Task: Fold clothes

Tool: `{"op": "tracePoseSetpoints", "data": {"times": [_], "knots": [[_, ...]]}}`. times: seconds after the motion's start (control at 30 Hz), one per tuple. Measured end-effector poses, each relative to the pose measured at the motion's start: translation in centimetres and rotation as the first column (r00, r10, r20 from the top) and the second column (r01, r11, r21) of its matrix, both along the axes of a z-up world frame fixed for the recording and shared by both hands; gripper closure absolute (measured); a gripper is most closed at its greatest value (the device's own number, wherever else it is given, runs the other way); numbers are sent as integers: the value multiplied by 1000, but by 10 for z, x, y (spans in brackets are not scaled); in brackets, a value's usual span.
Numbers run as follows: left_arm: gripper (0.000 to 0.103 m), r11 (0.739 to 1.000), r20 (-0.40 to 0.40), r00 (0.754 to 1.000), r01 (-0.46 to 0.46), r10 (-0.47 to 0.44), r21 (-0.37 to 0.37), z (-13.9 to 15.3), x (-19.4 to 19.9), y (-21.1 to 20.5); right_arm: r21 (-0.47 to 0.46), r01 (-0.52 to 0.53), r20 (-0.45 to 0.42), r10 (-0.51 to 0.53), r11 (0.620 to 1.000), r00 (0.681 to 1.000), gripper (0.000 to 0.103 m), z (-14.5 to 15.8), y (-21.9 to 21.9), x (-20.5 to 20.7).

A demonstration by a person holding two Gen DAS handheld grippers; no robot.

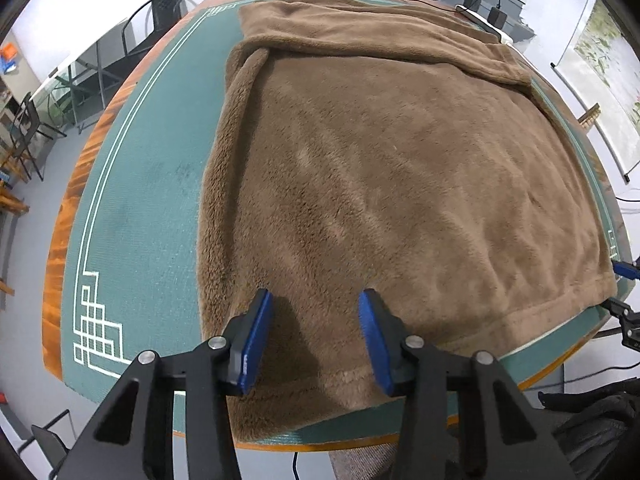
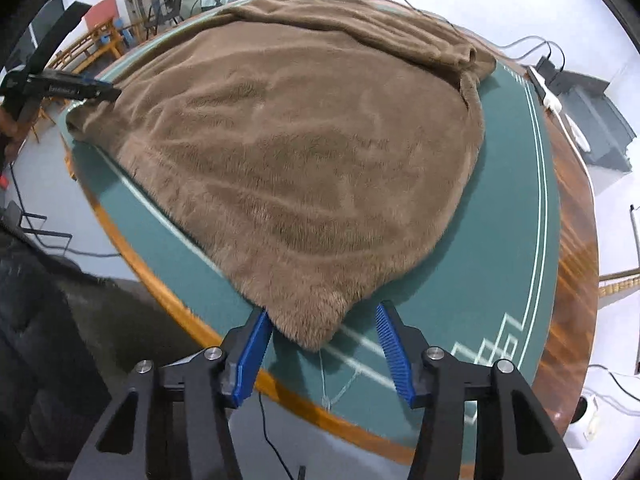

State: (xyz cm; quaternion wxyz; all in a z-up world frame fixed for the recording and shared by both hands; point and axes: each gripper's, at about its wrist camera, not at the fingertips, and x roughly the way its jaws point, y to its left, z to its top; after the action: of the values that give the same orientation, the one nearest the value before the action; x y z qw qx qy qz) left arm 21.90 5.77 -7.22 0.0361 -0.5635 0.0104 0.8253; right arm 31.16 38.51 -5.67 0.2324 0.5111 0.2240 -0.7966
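Blanket (image 2: 304,152) near edge runs between both grippers: right gripper (image 2: 320,354) open astride its corner, left gripper (image 1: 316,340) open over hem, neither gripping.

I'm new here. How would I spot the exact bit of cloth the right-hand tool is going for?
Find the round wooden table with the green mat; a brown fleece covers most of it. Follow its near edge to the corner between the right gripper's open blue pads. Only this corner tapers to a point.
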Motion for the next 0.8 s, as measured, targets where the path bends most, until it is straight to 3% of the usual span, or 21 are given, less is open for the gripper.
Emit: {"op": "tracePoseSetpoints", "data": {"times": [0.13, 0.27, 0.47, 0.6, 0.8], "knots": [[54, 1000, -13, 1000, 8, -8, -4, 3, 7, -2, -1, -10, -17, 10, 1000, 1000, 68, -1, -10, -9], [54, 1000, -44, 999, 25, -25, 0, 11, 17, -10, -24, 23, -73, -25, 999, 997, 80, 13, -13, -21], [54, 997, -72, 995, 73, -72, 15, 20, 37, -28, -105, 118, -139, -132, 988, 981, 81, 39, -13, -55], [53, 993, -63, 992, 111, -108, 43, 19, 49, -33, -117, 148, -149, -165, 982, 975, 81, 39, -17, -73], [53, 989, -62, 988, 145, -143, 19, 15, 59, -26, -141, 197, -124, -215, 970, 969, 81, 33, -15, -93]]}}
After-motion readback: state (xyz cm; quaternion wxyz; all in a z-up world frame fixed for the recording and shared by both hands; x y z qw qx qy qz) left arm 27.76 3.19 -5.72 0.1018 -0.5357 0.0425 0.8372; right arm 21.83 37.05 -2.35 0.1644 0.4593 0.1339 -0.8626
